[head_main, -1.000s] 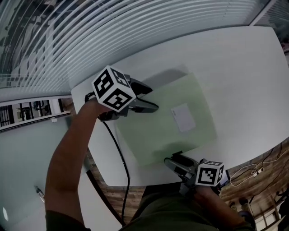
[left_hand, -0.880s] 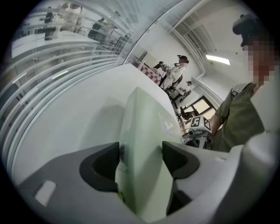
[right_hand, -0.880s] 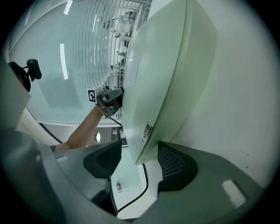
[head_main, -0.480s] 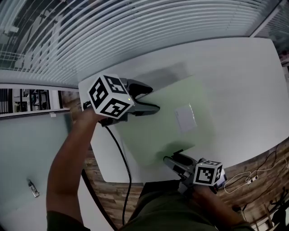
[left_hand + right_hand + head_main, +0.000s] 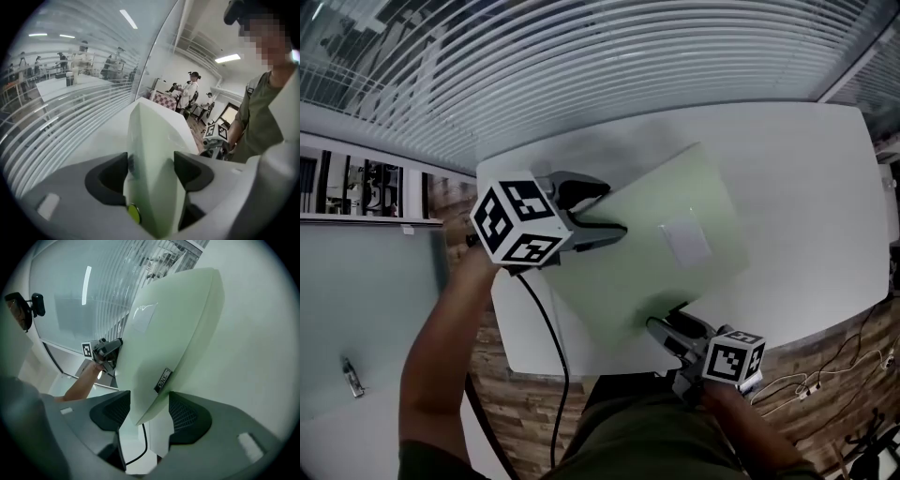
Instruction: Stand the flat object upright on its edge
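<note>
The left tool (image 5: pixel 614 208) is clamped on the left-hand edge of a pale green board (image 5: pixel 661 272). In the left gripper view, both jaws of that tool (image 5: pixel 151 169) press against the board (image 5: pixel 152 126), which runs away from the camera edge-on. The right tool (image 5: pixel 667 321) grips the opposite, nearer edge. In the right gripper view, the jaws of this tool (image 5: pixel 150 411) are closed on the rim of the board (image 5: pixel 173 319), beside a small black tag (image 5: pixel 161 379).

The board is held between the two tools over a white desk (image 5: pixel 806 187). Its long axis runs from near left to far right in the head view. The broad face, which carries a white label (image 5: pixel 686 242), is turned up and towards the person. It appears tilted, with the far edge raised; whether the near edge touches the desk cannot be told from these views. A black cable (image 5: pixel 548 347) trails from the left tool towards the person. Slatted blinds (image 5: pixel 581 56) fill the space beyond the desk.

Compared with a second ago, the board has lifted from lying flat. It now looks narrower in the head view, its far corner sits higher, and a darker shadow (image 5: pixel 609 150) spreads on the desk behind it. The left tool has drawn to the left, while the right tool has stayed in much the same place.
</note>
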A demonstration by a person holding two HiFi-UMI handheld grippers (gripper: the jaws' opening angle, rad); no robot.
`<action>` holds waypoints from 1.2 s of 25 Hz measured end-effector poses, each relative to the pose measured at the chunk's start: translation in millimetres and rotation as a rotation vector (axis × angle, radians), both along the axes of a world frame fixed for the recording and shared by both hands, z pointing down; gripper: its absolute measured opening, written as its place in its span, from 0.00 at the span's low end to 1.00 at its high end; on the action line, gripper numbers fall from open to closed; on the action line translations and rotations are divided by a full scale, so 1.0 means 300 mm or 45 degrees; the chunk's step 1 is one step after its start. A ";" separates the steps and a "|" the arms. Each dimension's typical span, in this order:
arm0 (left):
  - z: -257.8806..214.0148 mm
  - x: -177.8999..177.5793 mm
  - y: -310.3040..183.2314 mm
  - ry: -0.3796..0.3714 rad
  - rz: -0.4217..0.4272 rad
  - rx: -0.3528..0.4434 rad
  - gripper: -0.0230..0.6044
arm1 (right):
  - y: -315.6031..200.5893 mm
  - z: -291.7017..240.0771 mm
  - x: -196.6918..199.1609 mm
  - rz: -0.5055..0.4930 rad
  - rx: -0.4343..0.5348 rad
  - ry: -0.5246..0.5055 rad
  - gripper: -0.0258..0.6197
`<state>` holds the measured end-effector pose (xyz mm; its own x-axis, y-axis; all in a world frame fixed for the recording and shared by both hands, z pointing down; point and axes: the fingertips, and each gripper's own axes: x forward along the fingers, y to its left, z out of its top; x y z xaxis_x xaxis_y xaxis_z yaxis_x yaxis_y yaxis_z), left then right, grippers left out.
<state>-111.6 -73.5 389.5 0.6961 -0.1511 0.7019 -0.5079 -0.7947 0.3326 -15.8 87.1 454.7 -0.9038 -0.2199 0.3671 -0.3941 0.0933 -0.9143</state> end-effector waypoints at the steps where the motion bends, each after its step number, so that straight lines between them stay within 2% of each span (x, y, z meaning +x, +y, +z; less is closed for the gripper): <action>1: -0.014 -0.005 0.009 0.002 -0.006 0.025 0.49 | 0.004 -0.003 -0.005 -0.013 0.025 0.022 0.45; 4: -0.061 -0.011 0.025 0.006 -0.021 0.104 0.49 | 0.006 -0.020 -0.011 -0.041 0.102 0.075 0.45; 11: -0.189 -0.005 0.036 0.036 -0.076 0.300 0.50 | -0.060 -0.075 0.027 0.020 0.185 0.063 0.44; 18: -0.276 -0.035 0.044 0.084 -0.212 0.469 0.50 | -0.179 -0.119 0.073 0.063 0.336 0.107 0.44; 30: -0.377 -0.059 0.075 0.194 -0.427 0.686 0.49 | -0.325 -0.192 0.117 0.113 0.586 0.202 0.44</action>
